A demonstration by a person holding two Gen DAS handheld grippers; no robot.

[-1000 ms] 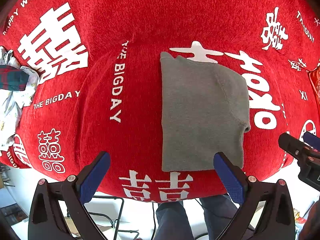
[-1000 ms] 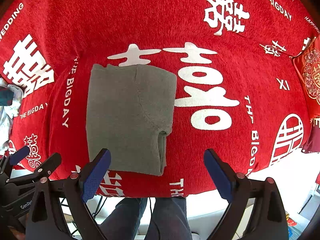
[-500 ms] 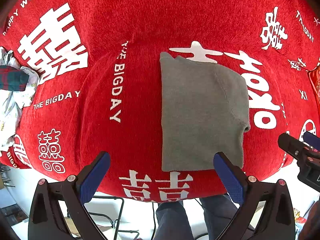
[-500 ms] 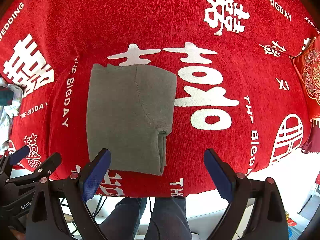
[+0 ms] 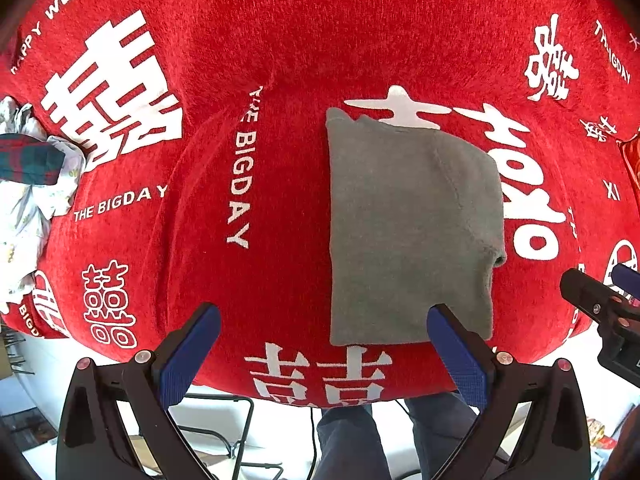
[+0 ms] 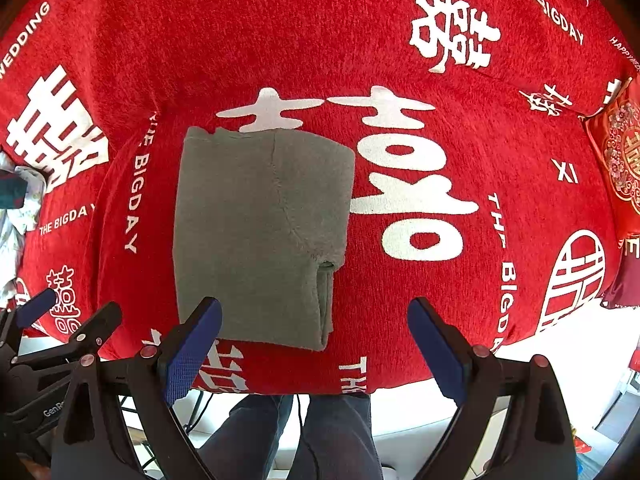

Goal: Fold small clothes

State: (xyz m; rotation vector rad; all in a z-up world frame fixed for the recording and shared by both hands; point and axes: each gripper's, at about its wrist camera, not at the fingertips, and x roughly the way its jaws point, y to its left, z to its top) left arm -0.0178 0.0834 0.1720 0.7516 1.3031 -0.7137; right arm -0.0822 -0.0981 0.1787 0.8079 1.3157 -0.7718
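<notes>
1. Surface: a table covered by a red cloth [image 5: 280,40] printed with white characters and lettering; the person's legs [image 6: 288,436] show below its near edge.
2. Task item: a grey garment [image 5: 408,232], already folded to a narrow upright rectangle, lies flat on the cloth near the table's front edge, with a sleeve cuff [image 6: 326,268] showing at its right side.
3. Left gripper [image 5: 320,352]: jaws wide apart, holding nothing, poised above the garment's near edge; its right pad sits over the hem, contact uncertain.
4. Right gripper [image 6: 314,344]: jaws wide apart, holding nothing, placed beside the left one, its left pad over the garment's near edge.
5. Step in hand, as judged: the remaining fold, near edge to far edge. To do it well, each gripper should pinch all layers at a near corner, lift both evenly, and lay the hem square on the far edge so the cuff stays tucked.
6. Periphery: a heap of other clothes [image 5: 28,184] lies at the far left.
</notes>
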